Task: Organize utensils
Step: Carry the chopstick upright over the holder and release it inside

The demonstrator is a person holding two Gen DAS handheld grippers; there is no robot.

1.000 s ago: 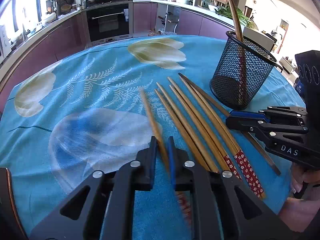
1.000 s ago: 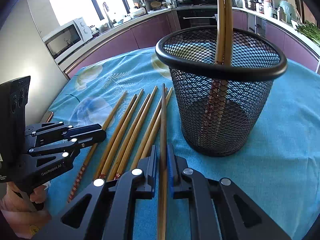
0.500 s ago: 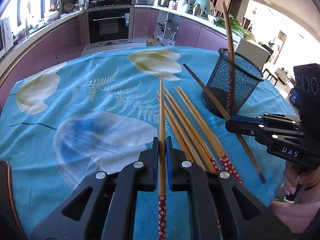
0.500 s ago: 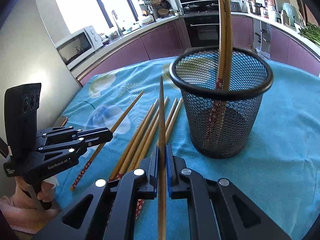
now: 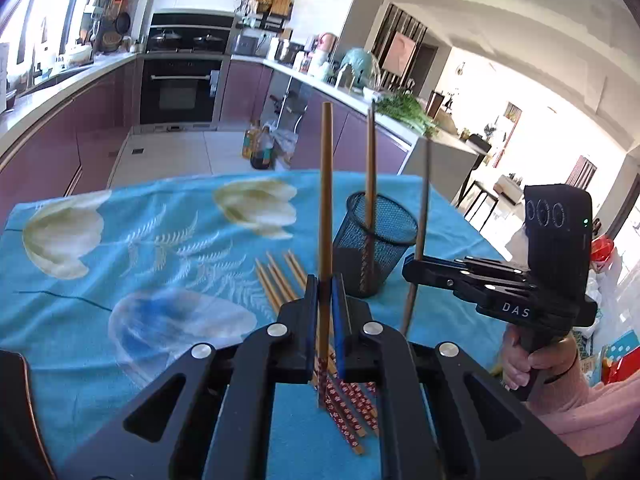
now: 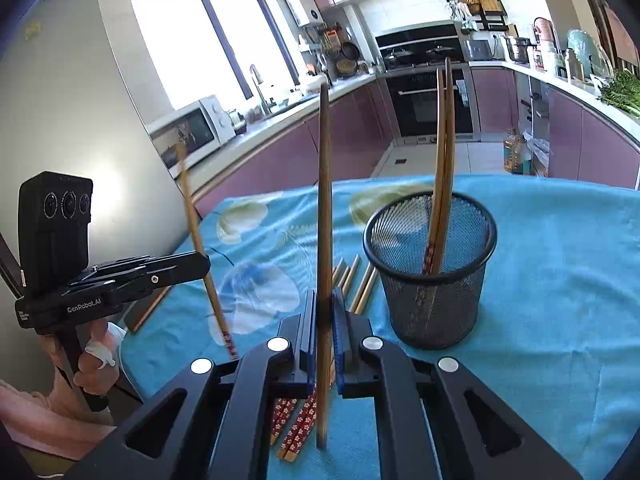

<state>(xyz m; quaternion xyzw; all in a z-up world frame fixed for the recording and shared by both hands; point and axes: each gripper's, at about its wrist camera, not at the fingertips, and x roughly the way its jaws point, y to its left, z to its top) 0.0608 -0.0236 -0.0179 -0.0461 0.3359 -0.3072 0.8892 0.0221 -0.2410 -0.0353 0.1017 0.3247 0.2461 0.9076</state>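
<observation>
My left gripper (image 5: 325,300) is shut on a wooden chopstick (image 5: 325,200) with a red flowered end, held upright above the table. My right gripper (image 6: 325,312) is shut on a plain brown chopstick (image 6: 323,200), also upright; it shows in the left wrist view (image 5: 420,236) beside the holder. The black mesh holder (image 6: 432,272) stands on the table with two chopsticks (image 6: 442,160) in it; it shows in the left wrist view (image 5: 374,244) too. Several chopsticks (image 5: 280,280) lie on the cloth below both grippers, left of the holder.
The table has a blue flowered cloth (image 5: 120,240). A dark flat object (image 6: 142,312) lies at the table's left edge. Kitchen counters and an oven (image 5: 182,88) stand behind the table. The other gripper shows at the right of the left wrist view (image 5: 500,292).
Both grippers have risen from the table and tilted their chopsticks from lying nearly flat to upright. The holder now appears farther away and lower in both views.
</observation>
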